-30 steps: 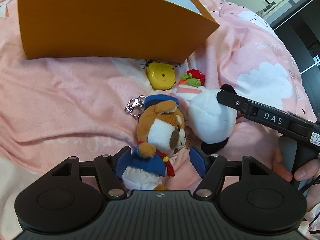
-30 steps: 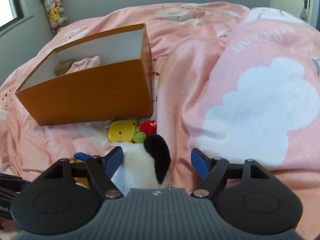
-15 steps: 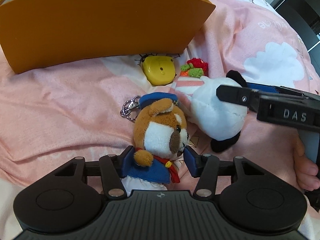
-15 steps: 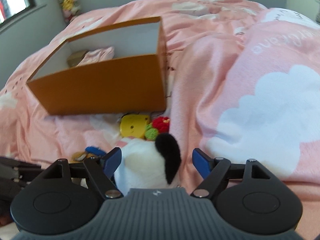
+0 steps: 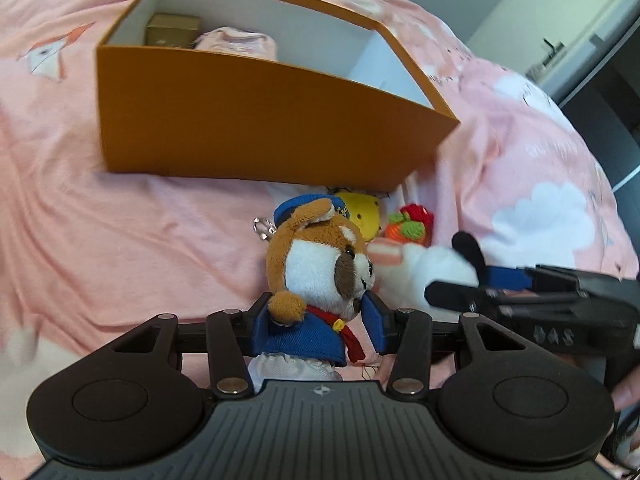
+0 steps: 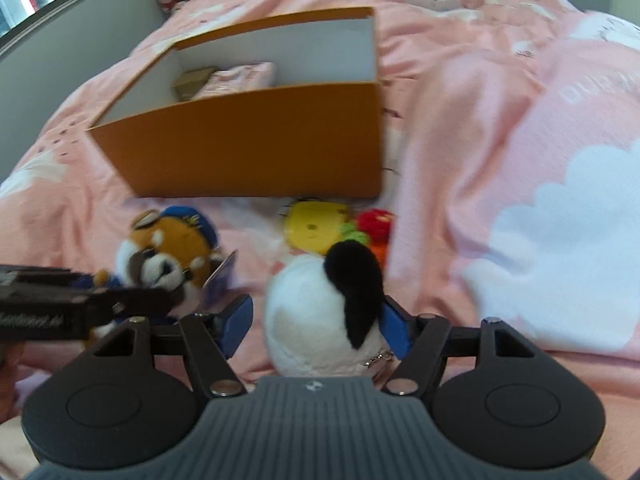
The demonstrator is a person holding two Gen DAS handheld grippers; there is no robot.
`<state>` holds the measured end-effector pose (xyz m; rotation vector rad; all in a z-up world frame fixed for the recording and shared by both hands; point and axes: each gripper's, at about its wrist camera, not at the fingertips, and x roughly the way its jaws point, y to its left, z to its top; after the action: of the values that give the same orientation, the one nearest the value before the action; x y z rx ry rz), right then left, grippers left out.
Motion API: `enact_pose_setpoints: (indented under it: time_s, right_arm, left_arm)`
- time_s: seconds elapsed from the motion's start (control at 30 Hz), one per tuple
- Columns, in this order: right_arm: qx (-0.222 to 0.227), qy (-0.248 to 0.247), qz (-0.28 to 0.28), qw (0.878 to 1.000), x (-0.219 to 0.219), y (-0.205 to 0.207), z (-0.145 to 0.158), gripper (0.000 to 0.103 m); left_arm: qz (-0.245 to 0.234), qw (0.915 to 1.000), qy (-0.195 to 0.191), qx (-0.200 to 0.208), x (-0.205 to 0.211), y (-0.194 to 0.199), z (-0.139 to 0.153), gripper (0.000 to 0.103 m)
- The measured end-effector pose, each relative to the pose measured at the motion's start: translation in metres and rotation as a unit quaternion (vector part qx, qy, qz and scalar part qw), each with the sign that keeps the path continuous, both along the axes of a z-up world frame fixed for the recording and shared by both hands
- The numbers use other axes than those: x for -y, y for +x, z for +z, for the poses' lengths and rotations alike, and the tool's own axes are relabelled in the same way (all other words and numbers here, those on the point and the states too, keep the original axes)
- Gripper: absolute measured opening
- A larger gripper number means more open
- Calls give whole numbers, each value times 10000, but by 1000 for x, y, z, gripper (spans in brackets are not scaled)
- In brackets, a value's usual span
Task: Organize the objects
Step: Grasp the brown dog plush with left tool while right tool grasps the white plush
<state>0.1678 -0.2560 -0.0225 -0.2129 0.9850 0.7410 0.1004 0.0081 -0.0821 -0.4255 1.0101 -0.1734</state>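
Observation:
My left gripper (image 5: 318, 326) is shut on a brown plush dog (image 5: 320, 264) in a blue sailor suit and holds it upright above the bed; the dog also shows in the right wrist view (image 6: 168, 256). My right gripper (image 6: 316, 326) is shut on a white and black plush panda (image 6: 320, 316), seen from the left wrist too (image 5: 424, 276). An open orange box (image 5: 260, 132) stands behind on the pink bed; in the right wrist view (image 6: 256, 148) it sits at centre.
A yellow toy (image 6: 312, 228) and a red and green crochet toy (image 6: 370, 226) lie on the sheet in front of the box. Inside the box are a small gold box (image 5: 172, 30) and a pink item (image 5: 236, 42). The pink duvet (image 6: 540, 160) bulges on the right.
Both grippers have closed on their plush toys and lifted them. The views have risen, so the inside of the box now shows.

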Motion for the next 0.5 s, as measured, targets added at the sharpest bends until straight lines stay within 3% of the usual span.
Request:
enact_pose_setpoints:
  time_s: [0.27,0.5]
  right_arm:
    - [-292,-3,733,9969,-19,-24,12,73]
    - [-424,-170,717,9964,-22,-24,19,73]
  left_arm:
    - [239,9994,-201,-139,-9,1,-6,54]
    - [119,9990,-403,-120,-9,1,-8,54]
